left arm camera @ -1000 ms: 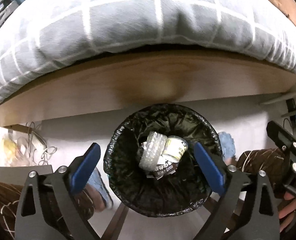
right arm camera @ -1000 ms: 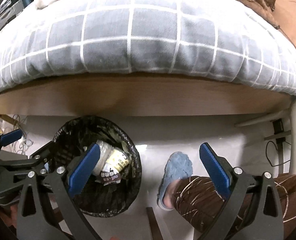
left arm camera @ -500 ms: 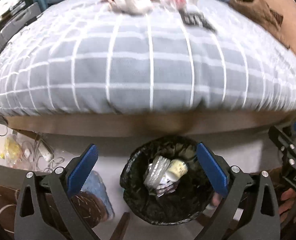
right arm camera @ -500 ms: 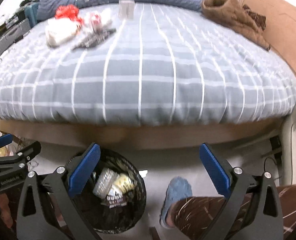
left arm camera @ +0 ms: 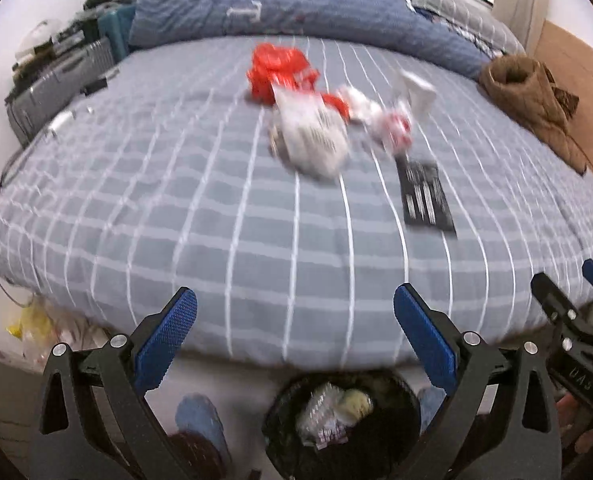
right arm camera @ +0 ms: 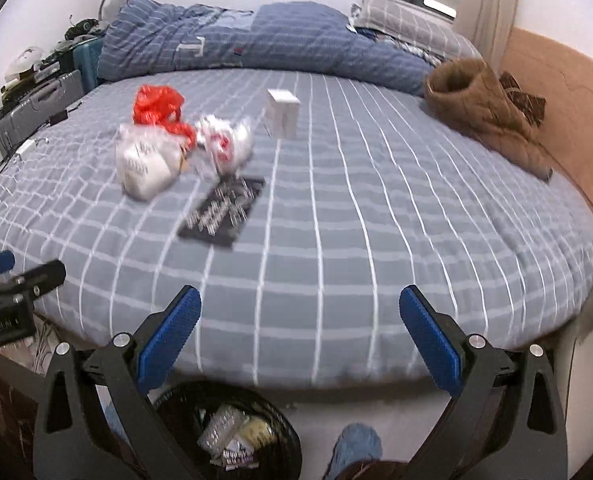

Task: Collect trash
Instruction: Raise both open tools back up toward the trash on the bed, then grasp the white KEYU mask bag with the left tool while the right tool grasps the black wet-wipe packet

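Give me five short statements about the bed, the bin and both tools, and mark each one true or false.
1. Both the left tool and the right tool are open and empty. True.
2. The trash bin is empty. False: it already holds a few pieces of trash.
3. A flat black packet lies on the checked bedspread. True.
4. The red plastic bag is in the bin. False: it lies on the bed, behind the white bag.
5. The small white box stands on the floor. False: it stands on the bed.
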`<state>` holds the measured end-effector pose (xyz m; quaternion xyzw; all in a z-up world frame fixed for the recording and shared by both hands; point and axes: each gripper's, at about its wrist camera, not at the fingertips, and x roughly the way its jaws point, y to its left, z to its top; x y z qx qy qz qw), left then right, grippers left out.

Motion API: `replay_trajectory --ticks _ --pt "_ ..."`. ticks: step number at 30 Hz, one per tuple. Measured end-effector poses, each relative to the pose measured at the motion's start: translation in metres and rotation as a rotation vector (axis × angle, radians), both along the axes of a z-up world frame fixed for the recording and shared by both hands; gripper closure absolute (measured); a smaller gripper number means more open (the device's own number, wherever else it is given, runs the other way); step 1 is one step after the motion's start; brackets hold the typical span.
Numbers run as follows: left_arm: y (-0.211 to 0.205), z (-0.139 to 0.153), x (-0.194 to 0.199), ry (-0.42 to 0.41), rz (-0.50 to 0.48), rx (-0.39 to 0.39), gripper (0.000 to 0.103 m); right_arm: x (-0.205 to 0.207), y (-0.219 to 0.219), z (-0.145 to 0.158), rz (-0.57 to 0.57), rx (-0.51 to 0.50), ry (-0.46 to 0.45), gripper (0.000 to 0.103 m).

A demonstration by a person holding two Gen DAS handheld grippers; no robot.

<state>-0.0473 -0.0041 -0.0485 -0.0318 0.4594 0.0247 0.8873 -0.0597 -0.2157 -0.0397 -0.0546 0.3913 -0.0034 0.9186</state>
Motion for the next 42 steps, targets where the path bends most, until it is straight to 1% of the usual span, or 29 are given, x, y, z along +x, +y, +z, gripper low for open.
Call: replay_trajectory --ticks 2,5,7,10,14,17,18,23,26,29,31,32,34,35,37,39,42 --pt "0.003 0.008 0.015 -0.019 0.008 0.009 0.006 0.015 0.008 0.005 0.018 -0.005 -0.012 0.007" --pt "0.011 0.019 0.040 -0.035 0.018 -0.002 0.006 0.040 0.020 0.011 0.038 -0.005 -0.021 0.007" --pt "0.013 0.022 0.061 -0.046 0.022 0.001 0.006 0.053 0.024 0.010 0.049 -0.008 -0.021 0.007" --pt "0.013 0.022 0.088 -0.053 0.022 0.025 0.006 0.081 0.035 0.003 0.070 0.017 0.009 0.007" --pt "0.015 0.007 0.125 -0.017 0.024 -0.015 0.006 0.109 0.047 -0.014 0.075 0.034 0.053 0.007" --pt "0.010 -0.006 0.147 -0.001 0.011 0.027 0.006 0.128 0.052 -0.032 0.067 0.060 0.099 0.007" --pt "0.008 -0.010 0.152 0.007 0.006 0.030 0.007 0.133 0.053 -0.037 0.064 0.064 0.112 0.008" --pt "0.003 -0.029 0.172 0.030 -0.013 0.030 0.007 0.147 0.060 -0.060 0.061 0.078 0.173 0.013" --pt "-0.001 -0.039 0.180 0.048 -0.020 0.014 0.009 0.154 0.062 -0.070 0.055 0.082 0.208 0.019" --pt "-0.005 -0.048 0.187 0.070 -0.033 -0.006 0.017 0.158 0.064 -0.074 0.048 0.087 0.228 0.029" --pt "-0.008 -0.053 0.190 0.082 -0.047 -0.012 0.029 0.159 0.066 -0.076 0.049 0.079 0.233 0.038" --pt "-0.008 -0.054 0.191 0.082 -0.052 -0.018 0.032 0.160 0.066 -0.077 0.049 0.080 0.240 0.040" --pt "-0.009 -0.056 0.193 0.081 -0.065 -0.051 0.049 0.160 0.064 -0.079 0.050 0.090 0.245 0.042" --pt "-0.010 -0.056 0.193 0.082 -0.071 -0.060 0.050 0.161 0.063 -0.080 0.051 0.097 0.248 0.043" --pt "-0.015 -0.056 0.190 0.073 -0.086 -0.046 0.061 0.161 0.061 -0.082 0.053 0.098 0.247 0.049" --pt "-0.019 -0.056 0.187 0.068 -0.100 -0.040 0.066 0.160 0.060 -0.082 0.060 0.099 0.242 0.054" --pt "-0.019 -0.054 0.182 0.056 -0.103 -0.042 0.072 0.159 0.058 -0.081 0.066 0.105 0.241 0.061"
